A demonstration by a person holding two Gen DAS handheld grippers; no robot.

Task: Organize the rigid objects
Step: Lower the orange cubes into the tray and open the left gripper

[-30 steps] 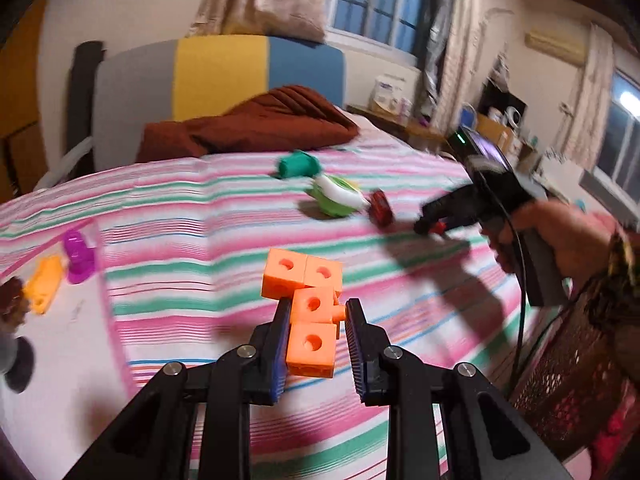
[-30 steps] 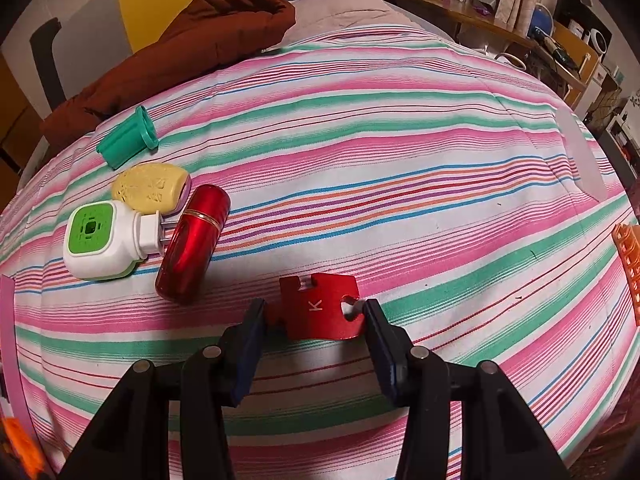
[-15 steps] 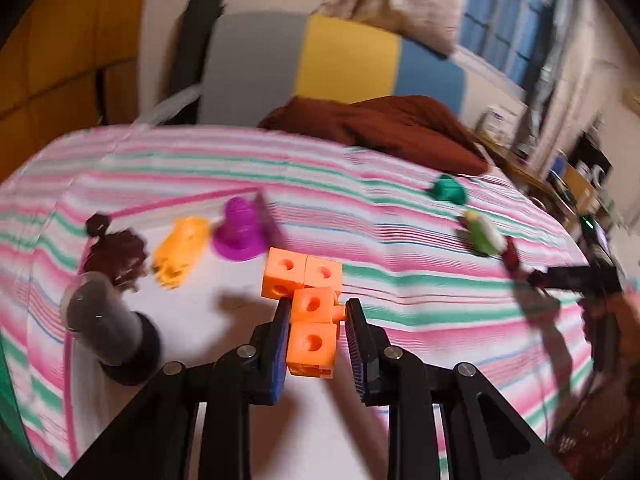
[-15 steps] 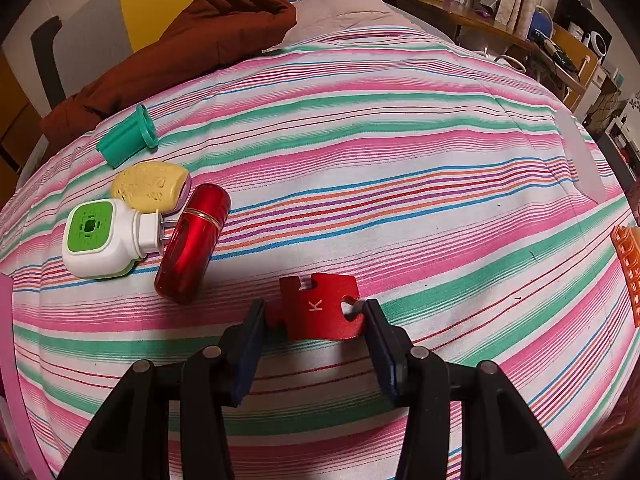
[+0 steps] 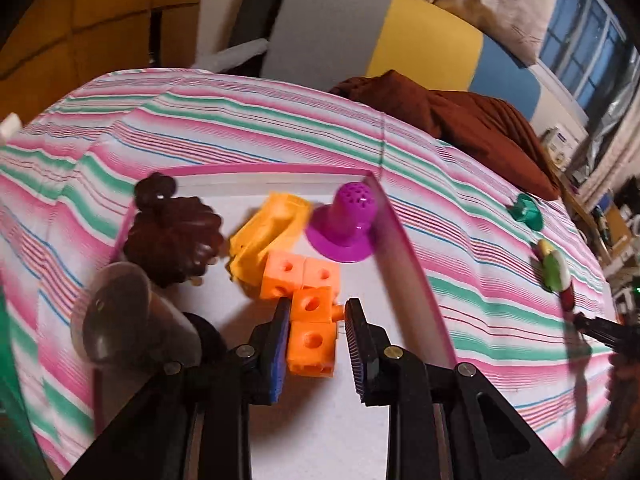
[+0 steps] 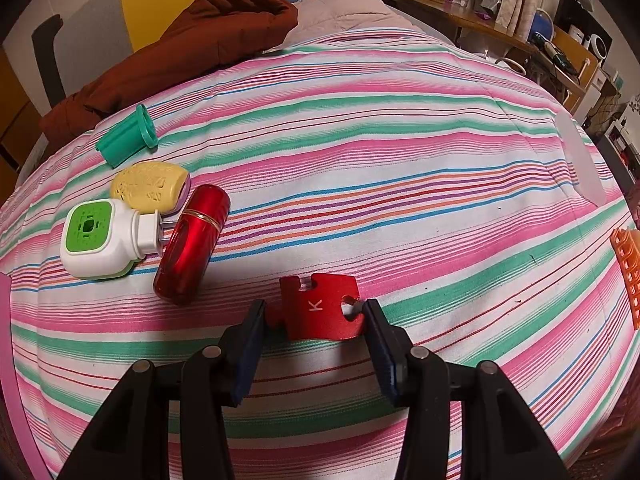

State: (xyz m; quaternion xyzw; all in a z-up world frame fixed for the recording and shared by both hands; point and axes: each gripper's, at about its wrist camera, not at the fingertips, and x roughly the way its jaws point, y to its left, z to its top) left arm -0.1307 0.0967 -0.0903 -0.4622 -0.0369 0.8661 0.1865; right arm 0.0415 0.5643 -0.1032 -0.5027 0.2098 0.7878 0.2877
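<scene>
The pink-rimmed tray (image 5: 404, 240) on the striped bed (image 6: 360, 160) already holds a brown piece (image 5: 172, 236), a yellow toy (image 5: 268, 232) and a purple cup (image 5: 344, 224). Over its middle the left gripper (image 5: 316, 336) has just been opening around the orange blocks (image 5: 308, 308), which seem released, though blur hides contact. The right gripper (image 6: 314, 322) pinches the red puzzle piece (image 6: 320, 306) near the bed's front edge. The plug-in (image 6: 100, 240), red tube (image 6: 192, 244) and green spool (image 6: 128, 136) remain toward the left edge.

The left gripper (image 5: 316, 334) has just been opening around the orange blocks (image 5: 310, 312), a gap showing at its right pad. Ahead in the tray (image 5: 408, 248) sit a purple cup (image 5: 344, 228) and yellow toy (image 5: 266, 236).
</scene>
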